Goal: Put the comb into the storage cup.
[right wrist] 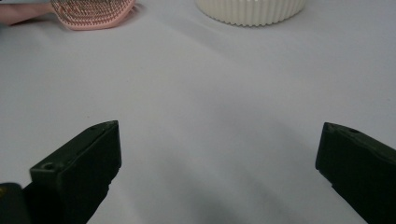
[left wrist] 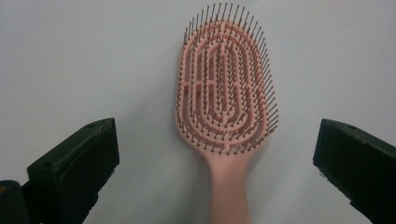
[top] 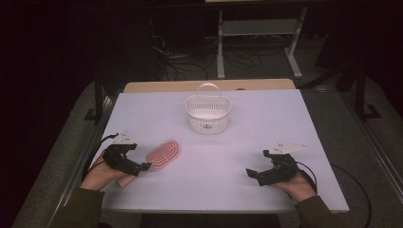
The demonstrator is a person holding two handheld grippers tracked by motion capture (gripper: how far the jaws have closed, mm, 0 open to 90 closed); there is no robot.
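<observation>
Two sets of jaws spread wide, gripping nothing. Over on the left, left gripper [top: 142,166] poised above pink hairbrush [top: 163,153], handle between its jaws, bristles up; white basket [top: 207,114] mid-table behind; right gripper [top: 253,174] hovering over bare table [top: 209,185].

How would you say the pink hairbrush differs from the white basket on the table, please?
The hairbrush is pink and lies flat, bristles up; the basket is white and stands upright with its handle raised. The hairbrush sits by the left gripper, between its open jaws; the basket stands farther back, apart from both grippers. Both rest on the table.
</observation>
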